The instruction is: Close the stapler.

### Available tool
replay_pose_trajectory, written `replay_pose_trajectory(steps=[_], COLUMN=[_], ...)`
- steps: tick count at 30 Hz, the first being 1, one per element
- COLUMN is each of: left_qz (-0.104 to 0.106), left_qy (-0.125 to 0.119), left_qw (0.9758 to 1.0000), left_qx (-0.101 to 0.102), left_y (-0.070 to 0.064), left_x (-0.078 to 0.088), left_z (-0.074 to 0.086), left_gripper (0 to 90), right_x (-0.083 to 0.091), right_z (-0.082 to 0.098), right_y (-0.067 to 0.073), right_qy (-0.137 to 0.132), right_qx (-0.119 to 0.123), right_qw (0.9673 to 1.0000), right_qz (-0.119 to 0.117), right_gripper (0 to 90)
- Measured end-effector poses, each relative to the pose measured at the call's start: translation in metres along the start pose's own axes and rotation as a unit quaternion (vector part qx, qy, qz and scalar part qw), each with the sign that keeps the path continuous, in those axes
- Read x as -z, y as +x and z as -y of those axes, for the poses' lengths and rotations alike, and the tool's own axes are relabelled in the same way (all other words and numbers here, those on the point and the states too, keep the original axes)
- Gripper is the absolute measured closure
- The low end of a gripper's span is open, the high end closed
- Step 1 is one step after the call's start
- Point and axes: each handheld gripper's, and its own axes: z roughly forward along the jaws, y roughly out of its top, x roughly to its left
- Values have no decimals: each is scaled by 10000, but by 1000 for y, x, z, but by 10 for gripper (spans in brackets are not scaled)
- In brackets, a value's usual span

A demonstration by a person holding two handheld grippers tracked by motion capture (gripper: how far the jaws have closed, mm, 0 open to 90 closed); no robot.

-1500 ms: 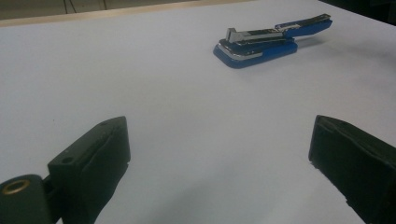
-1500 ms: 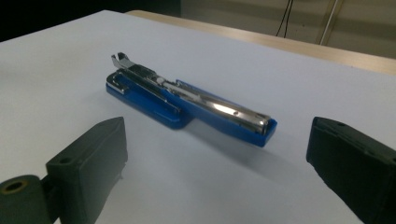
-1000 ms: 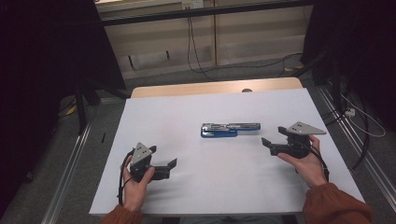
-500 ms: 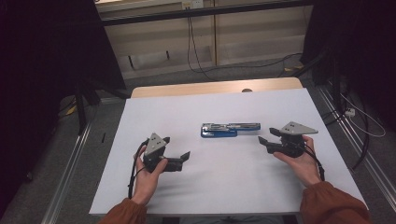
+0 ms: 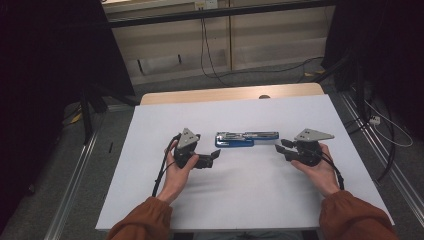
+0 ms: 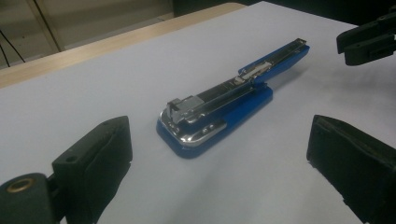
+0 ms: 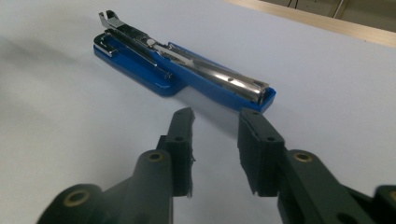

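Observation:
A blue stapler [image 5: 246, 138] with its chrome arm folded out flat lies in the middle of the white table [image 5: 250, 200]. My left gripper [image 5: 212, 158] hovers just left of it, pointing at its broad end. Its jaws stand wide open, and the stapler [image 6: 219, 109] lies ahead of them. My right gripper [image 5: 280, 146] is close to the stapler's right end. Its jaws have just been closing to a narrow gap, with nothing between them [image 7: 217, 119]. The stapler's [image 7: 187, 70] tip lies just beyond them. The right gripper [image 6: 369, 42] also shows far off in the left gripper view.
A wooden strip [image 5: 230, 94] runs along the table's far edge. Metal rails [image 5: 70, 185] flank the table on the floor, and cables [image 5: 380, 125] trail on the right. Dark curtains hang at both back corners.
My left gripper has moved right and forward, close to the stapler's left end. The right gripper has stayed in place while its jaws narrowed.

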Motion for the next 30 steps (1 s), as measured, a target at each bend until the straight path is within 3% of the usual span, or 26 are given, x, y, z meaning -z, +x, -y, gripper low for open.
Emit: replay_pose_trajectory(steps=[3, 5, 8, 11, 19, 22, 25, 30], left_qz=[53, -45, -1, -93, -313, -263, -138, 97], left_qy=[210, 149, 157, 194, 56, 94, 220, 304], left_qw=[9997, 9998, 9999, 9996, 9995, 9996, 9995, 9993], left_qx=[-91, -108, -20, -206, -1, -32, -165, -201], left_y=[1, 2, 5, 7, 17, 17, 16, 14], left_x=[-9, -15, -22, -28, -38, -38, -37, -40], left_z=[-4, -6, -8, -13, -17, -16, -16, -14], left_gripper=[74, 74, 73, 73, 121, 176, 276, 458], right_x=[0, -2, -5, -9, -15, -15, -15, -16], right_z=[-4, -5, -4, -5, -2, -3, -5, -8], right_y=[0, -3, -4, -4, -7, -7, -5, -8], right_qy=[5, 12, 20, 96, 127, 135, 175, 180], right_qx=[-4, -76, -100, -23, -195, -109, -113, -5], right_qw=[10000, 10000, 9999, 9999, 9997, 9998, 9997, 9997], right_qz=[19, 51, 71, 60, 42, 115, 138, 190], right_gripper=[725, 758, 825, 879, 900, 900, 900, 900])
